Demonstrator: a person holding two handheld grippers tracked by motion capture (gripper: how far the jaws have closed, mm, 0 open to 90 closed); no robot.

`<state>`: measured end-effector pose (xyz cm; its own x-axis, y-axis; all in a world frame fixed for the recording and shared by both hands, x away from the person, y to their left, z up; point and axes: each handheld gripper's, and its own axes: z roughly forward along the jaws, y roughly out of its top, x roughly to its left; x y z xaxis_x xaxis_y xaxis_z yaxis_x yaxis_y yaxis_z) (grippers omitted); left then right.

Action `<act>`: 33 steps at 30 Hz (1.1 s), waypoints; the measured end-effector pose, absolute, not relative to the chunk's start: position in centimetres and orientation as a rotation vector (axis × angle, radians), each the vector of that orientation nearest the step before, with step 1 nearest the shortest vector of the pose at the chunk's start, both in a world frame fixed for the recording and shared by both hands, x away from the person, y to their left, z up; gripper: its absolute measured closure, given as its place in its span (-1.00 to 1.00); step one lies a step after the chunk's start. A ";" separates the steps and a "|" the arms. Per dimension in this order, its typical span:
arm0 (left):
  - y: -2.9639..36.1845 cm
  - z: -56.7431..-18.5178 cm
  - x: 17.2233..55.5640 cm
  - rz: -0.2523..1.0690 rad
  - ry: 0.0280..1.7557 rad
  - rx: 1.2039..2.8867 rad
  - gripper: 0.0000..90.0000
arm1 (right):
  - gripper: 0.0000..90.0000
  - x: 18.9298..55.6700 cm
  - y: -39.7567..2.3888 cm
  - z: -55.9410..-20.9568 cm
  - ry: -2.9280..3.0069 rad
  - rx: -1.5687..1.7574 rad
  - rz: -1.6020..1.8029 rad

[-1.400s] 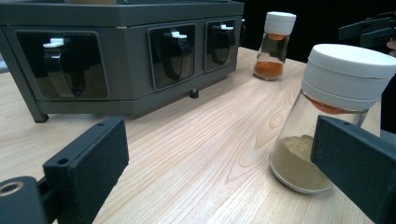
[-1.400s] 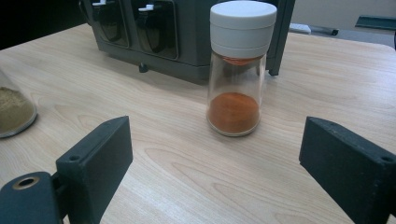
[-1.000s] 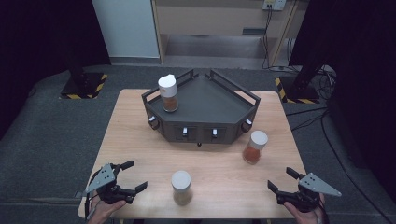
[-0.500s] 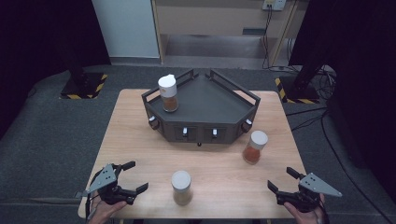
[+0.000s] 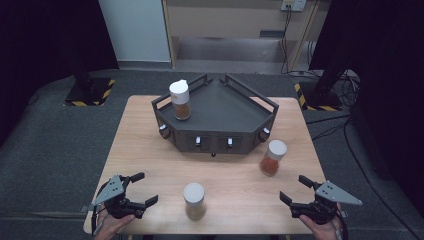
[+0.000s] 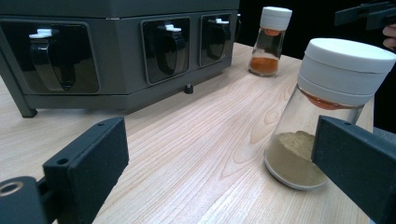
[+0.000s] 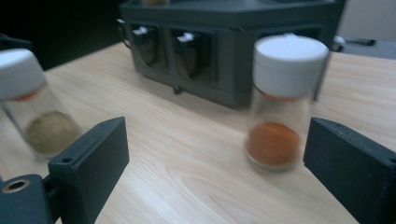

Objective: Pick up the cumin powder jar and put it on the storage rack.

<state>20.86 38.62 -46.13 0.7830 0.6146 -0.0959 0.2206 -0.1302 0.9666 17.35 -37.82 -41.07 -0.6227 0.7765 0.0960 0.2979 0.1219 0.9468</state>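
1. Three white-capped spice jars share a pale wooden table [image 5: 150,145] that stands on grey carpet [image 5: 55,140] in a dark room, with black curtains at both sides and a light cabinet [image 5: 235,22] at the far wall.
2. Two yellow-and-black striped base plates [image 5: 90,92] lie on the floor off the far corners of the table, and cables [image 5: 330,125] trail over the carpet at the right.
3. A dark grey angular rack [image 5: 220,112] takes up the far middle of the table; one jar of brown spice [image 5: 179,100] stands upright on its left corner, and its front holds a row of recesses with white-tipped clips [image 6: 173,44].
4. The jar of orange spice [image 5: 272,157] stands upright on the wood just off the rack's right front corner, beyond the right gripper [image 5: 296,194], whose jaws have just been opening and stand wide with nothing between them.
5. The jar of tan powder [image 5: 194,200] stands upright near the front edge, between the two grippers and apart from both.
6. The left gripper [image 5: 144,189] is held low at the front left corner, jaws spread and empty; bare wood lies between it and the tan jar.
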 end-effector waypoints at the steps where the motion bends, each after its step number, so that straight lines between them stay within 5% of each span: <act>1: 38.6 -46.1 20.8 0.386 0.662 1.704 -0.94 | -0.85 17.6 -37.6 -40.8 1.987 1.027 1.514; 33: 38.6 -46.1 20.8 0.393 0.678 1.703 -0.94 | -0.85 24.2 -26.2 -35.0 2.327 0.521 1.662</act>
